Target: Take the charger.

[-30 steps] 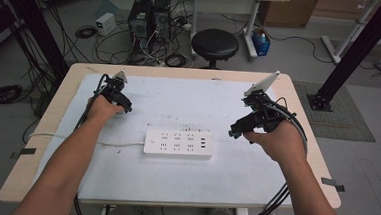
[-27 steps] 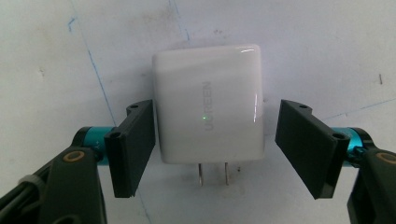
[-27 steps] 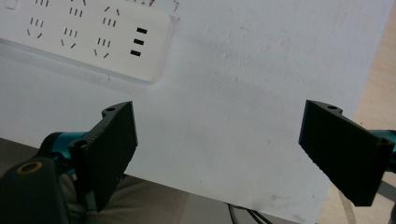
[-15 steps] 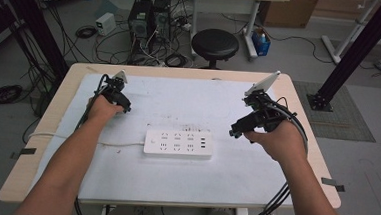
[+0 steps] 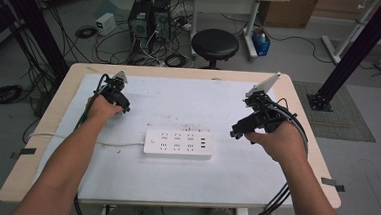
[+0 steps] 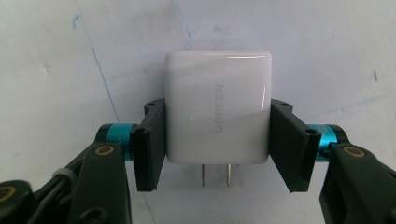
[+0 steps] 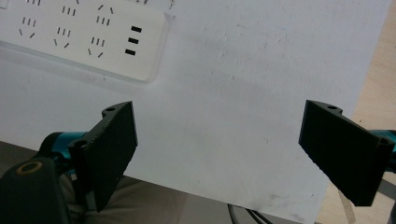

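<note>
A grey workshop floor surrounds the pale wooden worktop (image 5: 299,101), which carries one white paper sheet (image 5: 173,186) over most of its top. Behind it stand one round black stool (image 5: 214,43), two dark computer towers (image 5: 151,19) and loose coils of cable on the floor.

On the sheet, near its middle, lies one white rectangular power strip (image 5: 177,144) with its thin white cord running off toward the worktop's left edge. Counted in the high view, it shows six sockets in two rows of three, plus three small dark slots at its right end; the right gripper view shows those three slots stacked beside the sockets.

Two hands each carry one gripper. The left gripper (image 6: 217,140) sits at the far left part of the sheet, well apart from the power strip. Its jaws have just been closing and now press on both sides of one glossy white square charger plug (image 6: 218,105), which lies flat on the sheet with its two metal prongs pointing back toward the gripper body. One small green light spot shows on the charger's face, beside grey lettering.

The right gripper (image 7: 219,149) hangs over the right part of the sheet, near the strip's right end. Its two black jaws stand wide apart with nothing between them but bare paper.
</note>
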Demonstrator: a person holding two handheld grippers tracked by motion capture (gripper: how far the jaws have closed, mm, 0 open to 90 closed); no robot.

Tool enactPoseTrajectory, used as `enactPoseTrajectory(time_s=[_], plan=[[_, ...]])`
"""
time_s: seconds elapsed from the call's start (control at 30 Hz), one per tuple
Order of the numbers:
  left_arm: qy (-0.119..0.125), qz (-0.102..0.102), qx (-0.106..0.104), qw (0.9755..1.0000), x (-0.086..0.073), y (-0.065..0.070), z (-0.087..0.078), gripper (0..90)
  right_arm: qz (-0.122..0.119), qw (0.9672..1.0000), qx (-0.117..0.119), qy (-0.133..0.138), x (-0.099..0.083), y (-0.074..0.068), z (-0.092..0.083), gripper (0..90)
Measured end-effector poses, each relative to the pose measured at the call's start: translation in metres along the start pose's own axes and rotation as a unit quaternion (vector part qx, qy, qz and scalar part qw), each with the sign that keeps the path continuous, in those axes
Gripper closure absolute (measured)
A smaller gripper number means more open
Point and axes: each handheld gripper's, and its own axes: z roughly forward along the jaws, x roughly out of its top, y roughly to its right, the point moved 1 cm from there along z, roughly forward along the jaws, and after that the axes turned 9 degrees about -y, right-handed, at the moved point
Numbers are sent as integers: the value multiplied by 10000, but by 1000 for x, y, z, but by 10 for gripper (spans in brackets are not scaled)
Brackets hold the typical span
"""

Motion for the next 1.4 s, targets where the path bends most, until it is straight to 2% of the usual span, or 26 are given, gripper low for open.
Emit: enactPoseTrajectory(time_s=[0.17, 0.4, 0.43, 0.47, 0.67, 0.83, 0.97, 1.07, 1.17, 1.27, 1.37, 1.4], plan=[[45, 150, -53, 9999, -7, 1, -12, 424, -26, 10000, -31, 8, 2, -1, 1, 111], [-6, 611, -151, 9980, -21, 12, -29, 424, -51, 10000, -14, -10, 4, -6, 2, 111], [-6, 611, -151, 9980, -21, 12, -29, 424, -51, 10000, -14, -10, 4, -6, 2, 111], [-11, 752, -181, 9970, -25, 15, -33, 424, -70, 10000, -8, -41, 5, -9, 3, 111], [58, 1084, -323, 9936, -41, 23, -50, 424, -87, 9999, 32, -50, 7, -12, 4, 111], [74, 1234, -376, 9916, -53, 25, -64, 424, -98, 9999, 20, -70, 8, -15, 4, 110], [111, 1412, -302, 9895, -63, 28, -78, 424, -92, 9999, 6, -104, 8, -16, 5, 111], [109, 1501, -371, 9879, -70, 30, -88, 424, -114, 9999, 15, -106, 8, -16, 7, 111], [131, 1608, -377, 9862, -76, 34, -98, 424, -98, 9998, 26, -170, 8, -17, 8, 111], [156, 1763, -443, 9832, -83, 37, -113, 424, -93, 9997, 23, -203, 9, -17, 9, 111], [190, 1844, -409, 9818, -90, 41, -125, 424, -87, 9998, 29, -196, 9, -16, 9, 111], [206, 1828, -425, 9820, -92, 42, -128, 424, -99, 9998, 29, -197, 9, -16, 9, 111]])
